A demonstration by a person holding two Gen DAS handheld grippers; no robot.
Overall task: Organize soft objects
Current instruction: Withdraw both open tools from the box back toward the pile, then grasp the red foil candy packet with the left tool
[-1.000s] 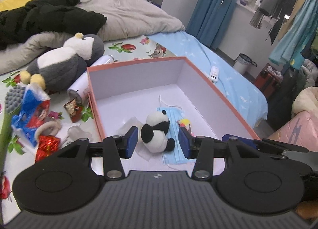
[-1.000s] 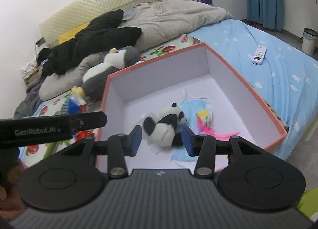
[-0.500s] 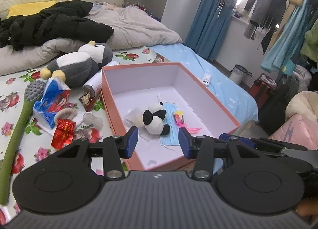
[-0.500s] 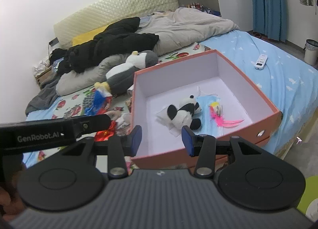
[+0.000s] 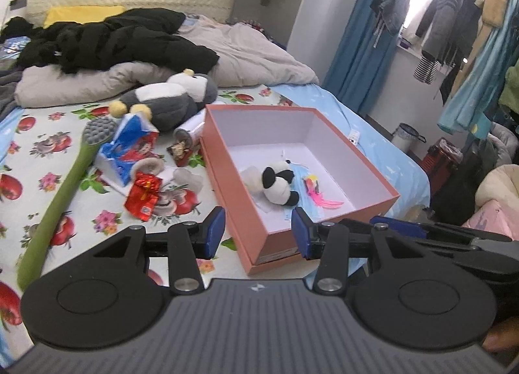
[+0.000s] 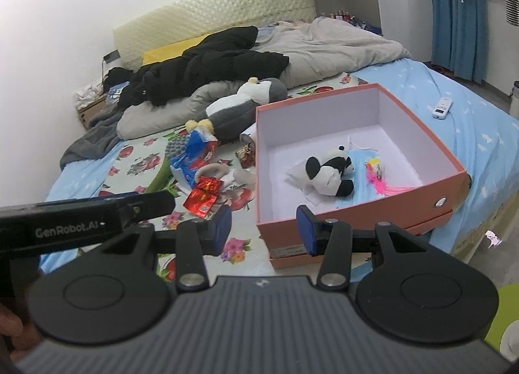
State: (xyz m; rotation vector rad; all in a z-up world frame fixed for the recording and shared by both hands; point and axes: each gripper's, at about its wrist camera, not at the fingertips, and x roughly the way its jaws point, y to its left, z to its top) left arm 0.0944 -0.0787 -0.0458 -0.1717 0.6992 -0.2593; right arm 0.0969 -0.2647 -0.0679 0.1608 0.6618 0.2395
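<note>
Panda plush sits in the box

Both sets of fingers, left and right, are half open and empty, penguin plush at 11 o'clock.

Matt cardboard box, plush panda

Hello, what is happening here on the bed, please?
A person is sorting soft things into the orange box on the bed. A small panda toy, a blue face mask and a pink feather toy already lie inside. Both the left gripper and right gripper are open and empty. The grey penguin plush waits outside.
</note>
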